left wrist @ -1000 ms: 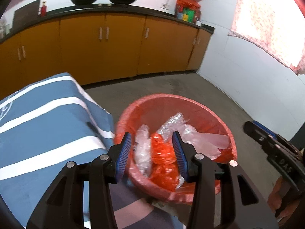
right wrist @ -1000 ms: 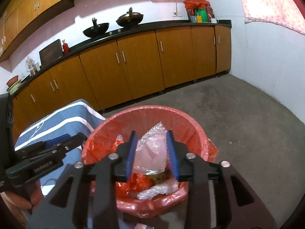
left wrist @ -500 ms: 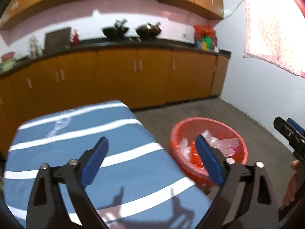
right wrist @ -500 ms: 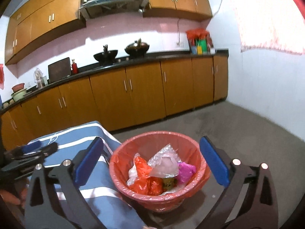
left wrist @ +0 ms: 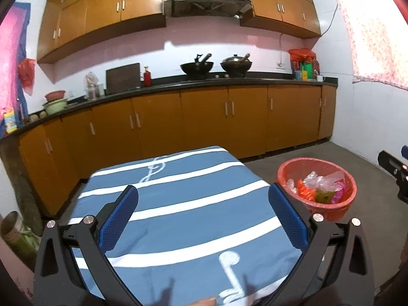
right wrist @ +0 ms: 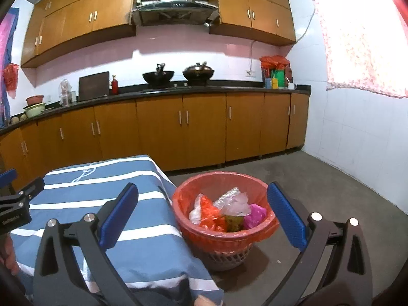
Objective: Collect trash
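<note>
Kitchen. Orange-brown base cabinets (right wrist: pixel 204 130) along far wall under black countertop (right wrist: pixel 178 92); matching upper cabinets (right wrist: pixel 76 17) flank steel range hood (right wrist: pixel 175 2). Pink wall (right wrist: pixel 127 58) between. Two woks (right wrist: pixel 158 76) on stove. White tiled wall (right wrist: pixel 357 132) right, bright curtained window (right wrist: pixel 362 33). Grey concrete floor (right wrist: pixel 318 178).

Both the left gripper (left wrist: pixel 204 219) and right gripper (right wrist: pixel 204 216) opened (dropping bags) and withdrew from the bin (right wrist: pixel 224 232).

Striped tabletop (left wrist: pixel 193 219) bare, free to cross; red-lined bin (right wrist: pixel 224 232) stands just beside its edge.
</note>
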